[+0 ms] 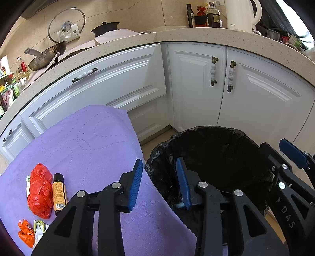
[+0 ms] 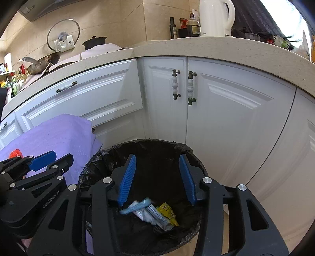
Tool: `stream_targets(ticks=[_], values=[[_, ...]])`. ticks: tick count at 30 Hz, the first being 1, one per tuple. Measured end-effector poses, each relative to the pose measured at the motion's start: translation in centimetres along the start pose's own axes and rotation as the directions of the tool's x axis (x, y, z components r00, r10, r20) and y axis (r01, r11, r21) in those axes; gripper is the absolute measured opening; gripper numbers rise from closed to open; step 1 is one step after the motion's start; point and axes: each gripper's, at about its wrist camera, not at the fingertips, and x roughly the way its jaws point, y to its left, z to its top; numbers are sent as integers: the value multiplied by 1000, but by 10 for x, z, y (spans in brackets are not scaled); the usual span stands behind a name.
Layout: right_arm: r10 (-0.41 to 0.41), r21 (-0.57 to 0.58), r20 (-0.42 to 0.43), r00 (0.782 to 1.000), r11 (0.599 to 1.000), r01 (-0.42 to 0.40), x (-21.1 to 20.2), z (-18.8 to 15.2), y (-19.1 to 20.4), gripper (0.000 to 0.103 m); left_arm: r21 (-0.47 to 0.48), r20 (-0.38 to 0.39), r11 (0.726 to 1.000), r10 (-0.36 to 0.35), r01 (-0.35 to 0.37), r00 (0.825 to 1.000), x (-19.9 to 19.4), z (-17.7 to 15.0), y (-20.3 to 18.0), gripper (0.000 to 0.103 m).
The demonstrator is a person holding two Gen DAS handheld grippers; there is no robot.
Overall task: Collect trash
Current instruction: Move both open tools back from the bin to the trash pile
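A bin lined with a black bag stands on the floor beside a table under a purple cloth. My left gripper hangs open over the bin's left rim, nothing between its blue pads. Over the bin's mouth my right gripper is also open and empty. At the bottom of the bin lie a pale blue piece, white wrappers and a yellow wrapper. On the cloth, left of my left gripper, lie a crumpled red bag, a small brown bottle, an orange wrapper and a white-green wrapper.
White cabinet doors with knobbed handles close off the corner behind the bin. On the speckled countertop above stand a wok, a glass lid, dark bottles and a white kettle.
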Motion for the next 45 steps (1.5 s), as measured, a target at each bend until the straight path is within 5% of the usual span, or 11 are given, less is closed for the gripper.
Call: stream_targets(ticks=[11,20,36,45], values=[[7,-4,10,1000,1000,-7,-12,0,5,57,-16,34,1000,15,-14,999,-12,-1,7,43],[54,-17,14,998,998,-54,-32,-3,32,59,-75,49,996,48,-45,998,-49,-22,51,52],[276,-187,-67,959,940,-284,-73,-30,149,56,-212,-9,953,221,-218,975,-107,-95,165,56],[295,-282,-180,938,898,-337,-65,-47,190,48,-275,-75,922,262,-272,962,-111,-126,207,57]])
